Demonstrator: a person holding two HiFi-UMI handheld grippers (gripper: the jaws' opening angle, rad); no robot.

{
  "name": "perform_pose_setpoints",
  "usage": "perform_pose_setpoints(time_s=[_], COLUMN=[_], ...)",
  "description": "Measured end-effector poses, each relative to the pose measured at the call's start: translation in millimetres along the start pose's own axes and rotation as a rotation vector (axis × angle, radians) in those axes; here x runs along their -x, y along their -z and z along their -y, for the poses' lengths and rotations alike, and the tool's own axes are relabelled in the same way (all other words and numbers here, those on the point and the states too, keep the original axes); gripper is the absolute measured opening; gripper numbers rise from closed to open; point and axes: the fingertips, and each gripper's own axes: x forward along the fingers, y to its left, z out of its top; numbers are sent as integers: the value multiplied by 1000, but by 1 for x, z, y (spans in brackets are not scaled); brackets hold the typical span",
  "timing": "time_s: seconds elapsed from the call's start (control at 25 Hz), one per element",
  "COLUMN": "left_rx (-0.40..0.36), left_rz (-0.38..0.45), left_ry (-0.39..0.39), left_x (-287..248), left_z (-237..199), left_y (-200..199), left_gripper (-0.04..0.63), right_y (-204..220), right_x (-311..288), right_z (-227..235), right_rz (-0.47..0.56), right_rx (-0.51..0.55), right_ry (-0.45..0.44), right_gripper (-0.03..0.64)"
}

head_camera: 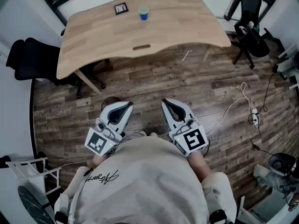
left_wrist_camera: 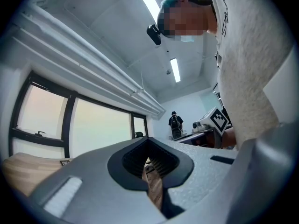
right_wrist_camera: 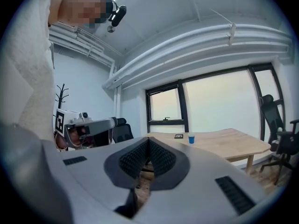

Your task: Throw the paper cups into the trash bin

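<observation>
The head view has the 2 grippers low in the frame, close to the person's torso. The left gripper and right gripper lie side by side, not touching, both pointing toward the table across the plank floor. 1 blue cup stands upright near the table's far edge, beside a small black frame and well apart from both grippers. Only this view shows the white cable on the floor.

The left gripper view shows that gripper's jaws together with nothing between them. Beyond them are windows and a distant person.

The right gripper view shows that gripper's jaws together and empty. The cup stands on the table ahead and slightly right, well beyond the tips. A coat stand is at the left.
</observation>
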Motion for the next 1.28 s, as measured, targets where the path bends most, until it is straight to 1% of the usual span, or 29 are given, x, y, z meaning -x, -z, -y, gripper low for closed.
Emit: perform_pose_setpoints(time_s=[0.12, 0.28, 0.4, 0.48, 0.56, 0.72, 0.92, 1.12, 1.28], left_rx=[1, 2, 8, 14, 22, 29, 24, 15, 24], left_rz=[-10, 6, 3, -15, -33, -43, -31, -17, -32], left_ry=[1, -9, -19, -24, -31, -44, -34, -20, -23], left_x=[-1, -6, -5, -4, -1, 2, -9, -25, -32], left_z=[-3, -5, -2, -1, -4, -13, -28, -47, -69], left_y=[1, -5, -4, 2, 9, 17, 19, 22, 30], left_gripper=[3, 3, 3, 3, 3, 3, 3, 3, 3], right_y=[-3, -7, -2, 2, 3, 4, 6, 8, 5], right_x=[0, 0, 0, -3, -8, -18, -27, -48, -71], right_z=[2, 10, 12, 11, 9, 8, 17, 29, 37], right_rz=[-5, 7, 0, -2, -2, -6, -15, -15, -13], right_rx=[12, 28, -5, -35, -41, -35, -44, -60, -50], right_ry=[2, 3, -2, -16, -28, -39, -31, -37, -53], right_gripper=[9, 9, 9, 9, 9, 9, 9, 9, 9])
